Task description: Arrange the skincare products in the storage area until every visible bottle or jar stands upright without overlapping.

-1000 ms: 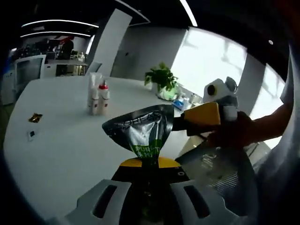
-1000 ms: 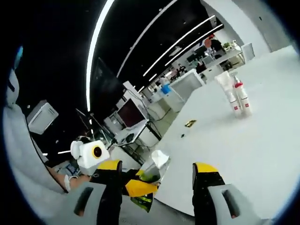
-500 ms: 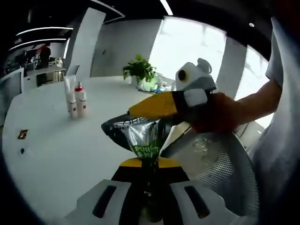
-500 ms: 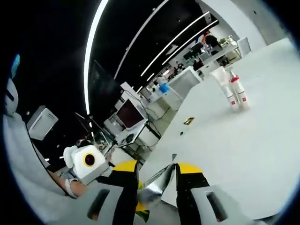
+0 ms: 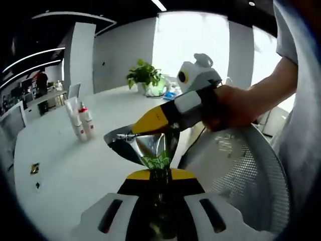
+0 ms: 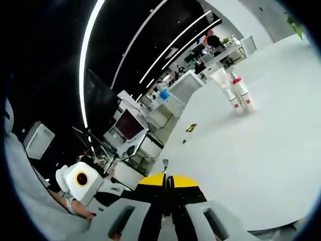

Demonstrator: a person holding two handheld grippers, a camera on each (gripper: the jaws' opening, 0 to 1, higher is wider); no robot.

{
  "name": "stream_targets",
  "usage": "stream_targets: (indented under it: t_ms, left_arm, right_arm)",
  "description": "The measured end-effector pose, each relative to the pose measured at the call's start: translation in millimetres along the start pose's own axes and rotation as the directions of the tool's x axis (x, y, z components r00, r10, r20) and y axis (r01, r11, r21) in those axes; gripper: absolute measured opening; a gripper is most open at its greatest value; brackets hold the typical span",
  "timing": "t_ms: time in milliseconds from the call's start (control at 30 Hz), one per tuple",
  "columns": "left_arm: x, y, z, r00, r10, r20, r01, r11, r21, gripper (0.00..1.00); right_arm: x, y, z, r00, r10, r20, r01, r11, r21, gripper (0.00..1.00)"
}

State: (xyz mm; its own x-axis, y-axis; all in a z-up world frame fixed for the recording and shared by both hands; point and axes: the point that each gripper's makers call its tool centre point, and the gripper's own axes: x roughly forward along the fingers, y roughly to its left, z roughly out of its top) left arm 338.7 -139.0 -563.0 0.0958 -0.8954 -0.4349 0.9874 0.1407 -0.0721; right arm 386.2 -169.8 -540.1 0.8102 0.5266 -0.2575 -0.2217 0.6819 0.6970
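Note:
A silver and green tube (image 5: 148, 146) is held over the near edge of the white table (image 5: 75, 165). My left gripper (image 5: 160, 173) is shut on its lower part. My right gripper (image 5: 146, 123) comes in from the right and is shut on the tube's flat crimped end. In the right gripper view the jaws (image 6: 167, 182) are pressed together on the thin edge of the tube (image 6: 164, 164). A white tube (image 5: 73, 116) and a red-capped white bottle (image 5: 86, 120) stand upright side by side far out on the table, also seen as the pair of bottles (image 6: 234, 93).
A potted plant (image 5: 144, 76) stands at the table's far end. A grey mesh chair (image 5: 235, 173) is close on the right, under the person's hand (image 5: 235, 104). Two small dark scraps (image 5: 34, 168) lie at the table's left. Desks and monitors (image 6: 131, 125) are beyond the table.
The right gripper's jaws closed from wide open onto the tube's crimped end. Both views have swung, so the bottles sit elsewhere in the picture.

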Motion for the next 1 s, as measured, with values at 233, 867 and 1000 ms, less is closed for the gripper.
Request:
stream_targets:
  t_ms: [233, 867, 1000]
  left_arm:
    - [2.1, -1.4, 5.4, 1.0, -0.012, 0.028, 0.012, 1.0, -0.009, 0.15]
    - [-13.2, 40.9, 3.7, 0.989, 0.097, 0.11, -0.056, 0.943, -0.328, 0.19]
    - [-13.8, 48.4, 5.0, 0.984, 0.122, 0.132, -0.066, 0.93, -0.362, 0.35]
  right_arm:
    - [-8.2, 1.0, 8.0, 0.999, 0.024, 0.039, -0.024, 1.0, 0.004, 0.0]
    - [-9.9, 2.6, 11.3, 0.996, 0.066, 0.064, -0.069, 0.996, 0.054, 0.0]
    - [-9.1, 10.7, 10.6, 0.993, 0.1, 0.055, -0.103, 0.993, 0.051, 0.0]
